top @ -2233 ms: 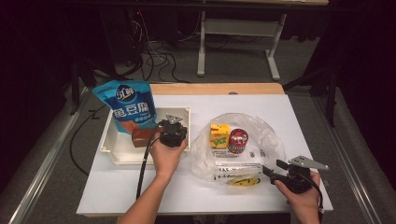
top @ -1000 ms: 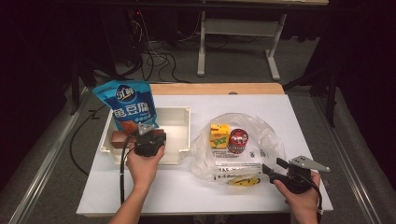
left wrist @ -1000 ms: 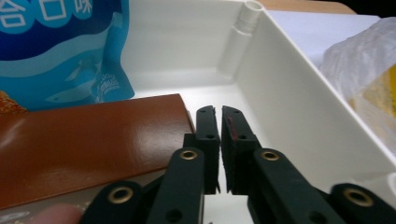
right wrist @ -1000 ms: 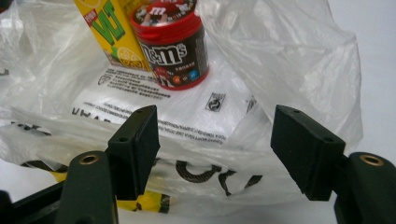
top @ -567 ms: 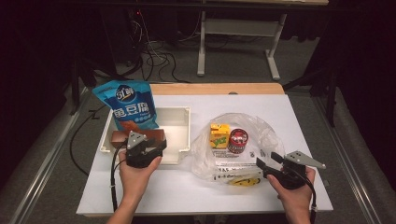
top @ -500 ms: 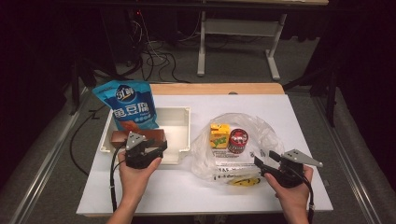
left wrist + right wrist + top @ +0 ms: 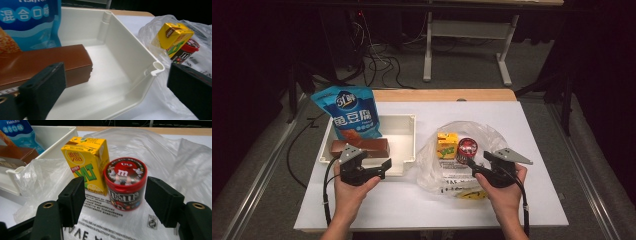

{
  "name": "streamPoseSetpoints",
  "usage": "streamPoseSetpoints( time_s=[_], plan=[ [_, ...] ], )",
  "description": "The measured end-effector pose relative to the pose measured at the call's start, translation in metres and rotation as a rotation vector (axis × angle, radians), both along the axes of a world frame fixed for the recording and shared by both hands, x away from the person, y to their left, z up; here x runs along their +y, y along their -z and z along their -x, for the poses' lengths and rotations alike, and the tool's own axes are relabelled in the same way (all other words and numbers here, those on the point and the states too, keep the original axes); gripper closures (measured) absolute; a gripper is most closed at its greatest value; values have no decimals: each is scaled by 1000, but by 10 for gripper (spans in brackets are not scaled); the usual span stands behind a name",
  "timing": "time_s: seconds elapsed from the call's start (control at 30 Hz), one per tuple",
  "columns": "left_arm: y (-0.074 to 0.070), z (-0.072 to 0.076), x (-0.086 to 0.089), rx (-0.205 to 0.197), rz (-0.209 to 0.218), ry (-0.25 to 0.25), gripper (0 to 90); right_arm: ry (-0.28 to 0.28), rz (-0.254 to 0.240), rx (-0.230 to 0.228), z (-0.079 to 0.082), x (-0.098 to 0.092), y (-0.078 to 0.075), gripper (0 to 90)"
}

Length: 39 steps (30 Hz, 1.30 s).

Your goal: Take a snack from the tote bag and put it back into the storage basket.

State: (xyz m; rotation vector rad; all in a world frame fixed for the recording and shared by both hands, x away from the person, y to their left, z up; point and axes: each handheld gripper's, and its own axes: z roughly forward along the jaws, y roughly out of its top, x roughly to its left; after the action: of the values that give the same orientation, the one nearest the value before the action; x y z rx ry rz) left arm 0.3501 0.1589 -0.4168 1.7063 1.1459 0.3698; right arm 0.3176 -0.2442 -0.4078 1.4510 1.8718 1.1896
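A brown box (image 7: 360, 146) (image 7: 42, 62) lies in the front left of the white tray (image 7: 404, 142) (image 7: 130, 57). My left gripper (image 7: 368, 168) (image 7: 115, 75) hovers at the tray's front edge. Its jaws have just been opening and stand wide, with nothing between them; the box sits just behind one jaw. A red candy can (image 7: 467, 148) (image 7: 125, 182) and a yellow juice carton (image 7: 446, 145) (image 7: 86, 162) stand on a clear plastic bag (image 7: 482, 135) (image 7: 175, 157). My right gripper (image 7: 479, 167) (image 7: 116, 192) is open, a little short of the can.
A blue snack bag (image 7: 349, 114) (image 7: 27, 22) stands upright in the tray's back left. The white table board (image 7: 532, 130) has a wooden strip along its far edge. Cables trail from both grippers toward the person's side.
The left gripper brought the brown box leftward to the tray's front left, then its jaws opened and released it. The right gripper slid left toward the can.
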Motion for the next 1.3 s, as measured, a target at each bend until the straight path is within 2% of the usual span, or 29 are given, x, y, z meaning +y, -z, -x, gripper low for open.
streamPoseSetpoints(
  time_s=[0.13, 0.33, 0.43, 0.7, 1.0, 1.3],
  plan=[
    [-1, 1, 4, -17, -10, -11, 2, 0, -6, 2, -8, 9, -3, 307],
    [2, 0, 5, -1, -24, -20, 2, 2, -15, 3, -20, 25, -2, 294],
    [2, 0, 4, -8, -31, -18, 2, 0, -25, 10, -26, 32, 0, 285],
    [4, -1, 3, 1, -43, -13, 8, -2, -8, 19, -38, 50, 6, 243],
    [4, 0, 1, -1, -57, -9, 12, 47, -11, 18, -48, 68, 7, 197],
    [4, 0, 2, -1, -47, -3, 16, 80, -4, 23, -55, 78, 10, 157]
  ],
)
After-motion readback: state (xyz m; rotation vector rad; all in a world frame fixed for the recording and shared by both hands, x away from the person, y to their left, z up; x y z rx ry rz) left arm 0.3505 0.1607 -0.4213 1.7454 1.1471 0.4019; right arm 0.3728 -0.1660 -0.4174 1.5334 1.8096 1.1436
